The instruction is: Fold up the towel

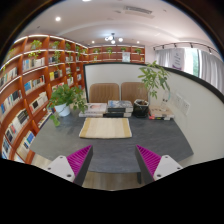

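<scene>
Here, the hand-held two-finger gripper (112,160) is level and raised above the near edge of the table, pointing forward across it. Its two fingers stand wide apart, magenta pads (80,158) facing inward, with nothing between them. The gripper holds nothing and touches nothing.

Largest first. Tall wooden bookshelves filled with books (30,90) run along the left wall and across the back of the room. A white partition wall (195,105) closes the right side. The dark grey rectangular table (150,135) fills the middle ground ahead of the fingers.

The beige rectangular towel (105,128) lies flat on the table, centred, well beyond the fingertips and apart from them. It looks already folded to a neat rectangle with straight edges; layer count cannot be told.

Two brown upholstered chairs (120,92) stand behind the far side of the table. A leafy green plant in a white pot (66,100) sits at the far left of the table; a second taller green plant (153,80) stands far right. Small items beside the second plant are too small to identify.
</scene>
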Motion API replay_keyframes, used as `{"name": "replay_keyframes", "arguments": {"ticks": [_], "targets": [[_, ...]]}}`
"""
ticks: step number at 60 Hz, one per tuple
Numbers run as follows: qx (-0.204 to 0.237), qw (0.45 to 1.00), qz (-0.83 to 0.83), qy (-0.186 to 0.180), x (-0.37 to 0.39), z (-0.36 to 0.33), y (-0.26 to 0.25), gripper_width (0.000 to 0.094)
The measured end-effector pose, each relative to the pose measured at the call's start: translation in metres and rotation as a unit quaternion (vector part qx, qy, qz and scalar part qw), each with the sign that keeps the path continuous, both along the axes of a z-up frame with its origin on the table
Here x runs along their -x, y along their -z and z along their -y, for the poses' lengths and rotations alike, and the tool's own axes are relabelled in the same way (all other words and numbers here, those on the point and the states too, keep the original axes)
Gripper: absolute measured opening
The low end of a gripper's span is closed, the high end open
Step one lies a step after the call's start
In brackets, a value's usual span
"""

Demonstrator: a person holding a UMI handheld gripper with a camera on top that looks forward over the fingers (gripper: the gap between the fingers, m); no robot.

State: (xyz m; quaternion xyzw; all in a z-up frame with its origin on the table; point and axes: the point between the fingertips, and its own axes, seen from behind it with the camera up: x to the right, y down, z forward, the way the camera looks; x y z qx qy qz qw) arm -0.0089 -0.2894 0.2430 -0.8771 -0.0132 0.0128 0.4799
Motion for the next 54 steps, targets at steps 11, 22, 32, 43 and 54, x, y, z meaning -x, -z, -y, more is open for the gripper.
{"name": "replay_keyframes", "arguments": {"ticks": [11,22,32,43,54], "targets": [[0.032,0.999,-0.026,-0.006,0.084,-0.075,0.113,0.0855],[0.048,0.998,-0.031,-0.001,0.155,-0.168,0.185,0.0856],[0.041,0.999,-0.015,0.006,0.189,-0.260,0.216,0.0866],[0.021,1.000,0.016,0.017,0.198,-0.336,0.230,0.0827],[0.019,0.999,0.036,0.019,0.198,-0.360,0.250,0.0565]]}}
